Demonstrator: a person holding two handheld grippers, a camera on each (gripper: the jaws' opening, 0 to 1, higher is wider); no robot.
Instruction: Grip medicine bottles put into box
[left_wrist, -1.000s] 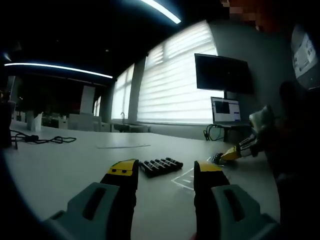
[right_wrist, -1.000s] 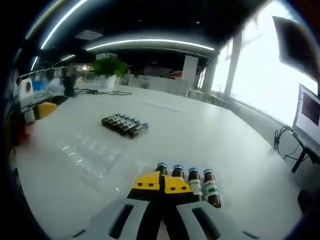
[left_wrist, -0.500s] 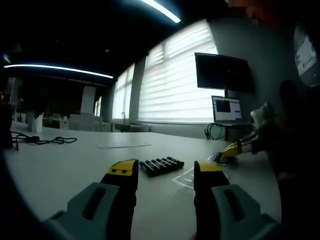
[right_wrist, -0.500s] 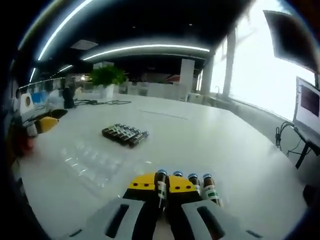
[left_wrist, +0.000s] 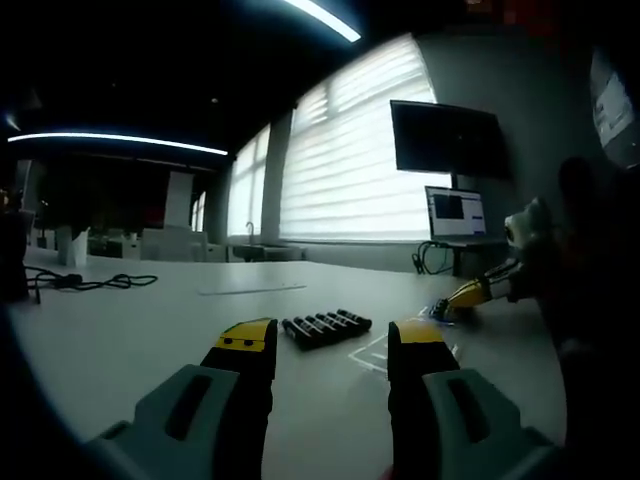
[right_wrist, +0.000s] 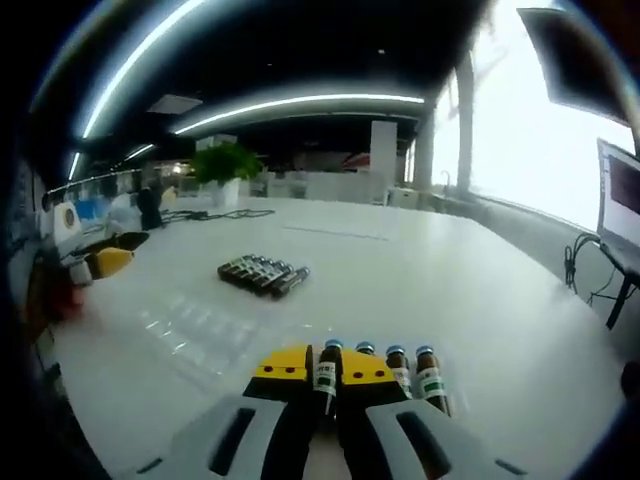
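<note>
The right gripper is pinching a medicine bottle while the left gripper is waiting spread, the clear tray likely next.

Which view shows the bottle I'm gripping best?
The right gripper view: the bottle stands upright between the right gripper jaws, label and blue cap visible. In the left gripper view the right gripper is small and far off; the bottle cannot be made out.

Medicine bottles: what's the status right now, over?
Right gripper shut on one medicine bottle. Left gripper open, idle. Clear tray ahead, path unobstructed.
</note>
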